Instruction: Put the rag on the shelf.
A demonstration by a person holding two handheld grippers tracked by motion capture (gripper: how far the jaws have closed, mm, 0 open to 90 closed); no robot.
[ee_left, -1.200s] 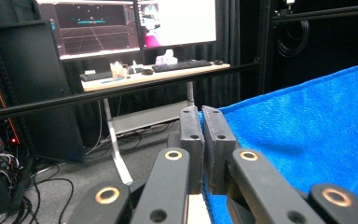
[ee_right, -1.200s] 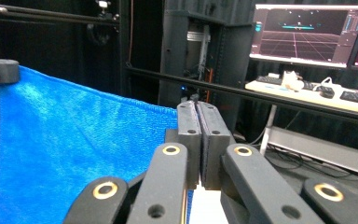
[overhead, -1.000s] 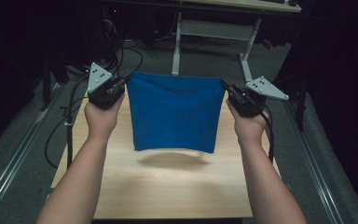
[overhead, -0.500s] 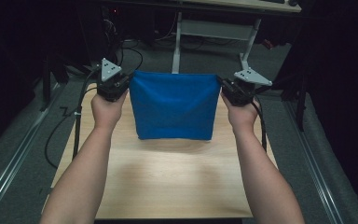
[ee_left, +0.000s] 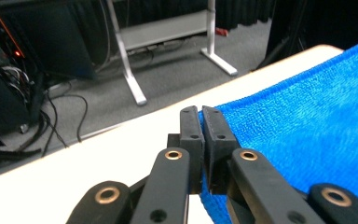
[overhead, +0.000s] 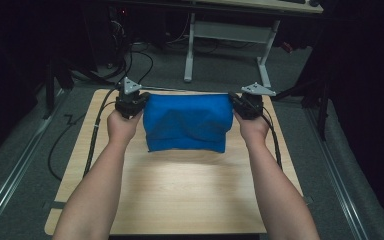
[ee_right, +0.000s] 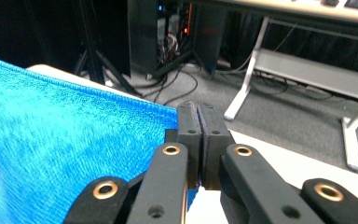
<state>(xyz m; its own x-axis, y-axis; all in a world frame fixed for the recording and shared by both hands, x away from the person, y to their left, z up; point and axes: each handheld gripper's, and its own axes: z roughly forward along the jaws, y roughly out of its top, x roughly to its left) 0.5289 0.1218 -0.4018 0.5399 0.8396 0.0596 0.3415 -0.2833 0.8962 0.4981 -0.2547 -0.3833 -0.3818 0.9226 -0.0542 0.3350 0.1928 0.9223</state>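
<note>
Across the upper middle of the high view we have a blue towel (overhead: 187, 122) stretched between our two grippers over the far half of the wooden desk (overhead: 180, 195). Our left gripper (overhead: 130, 102) pinches the towel's upper left corner, and in the left gripper view its jaws are pressed together on the terry edge (ee_left: 205, 135). Our right gripper (overhead: 247, 105) does the same at the upper right corner, jaws closed on the cloth in the right gripper view (ee_right: 198, 135).

We judge the towel light, soft and limp: its top edge runs nearly straight only because we pull it from both ends, and the middle shows shallow folds and sags. The looped pile should give the jaws good friction, so slipping looks unlikely, and nothing about it is fragile. The corners are the sensible places to hold it, since a grip anywhere else would let the cloth bunch and droop.

Compared with a second ago, we have carried the towel away from us toward the far edge of the desk and lower. Then it hung clear with its bottom hem curled and a shadow beneath; now the hanging part looks shorter and its lower edge seems to lie on or just above the wood, though we cannot tell whether it touches.
</note>
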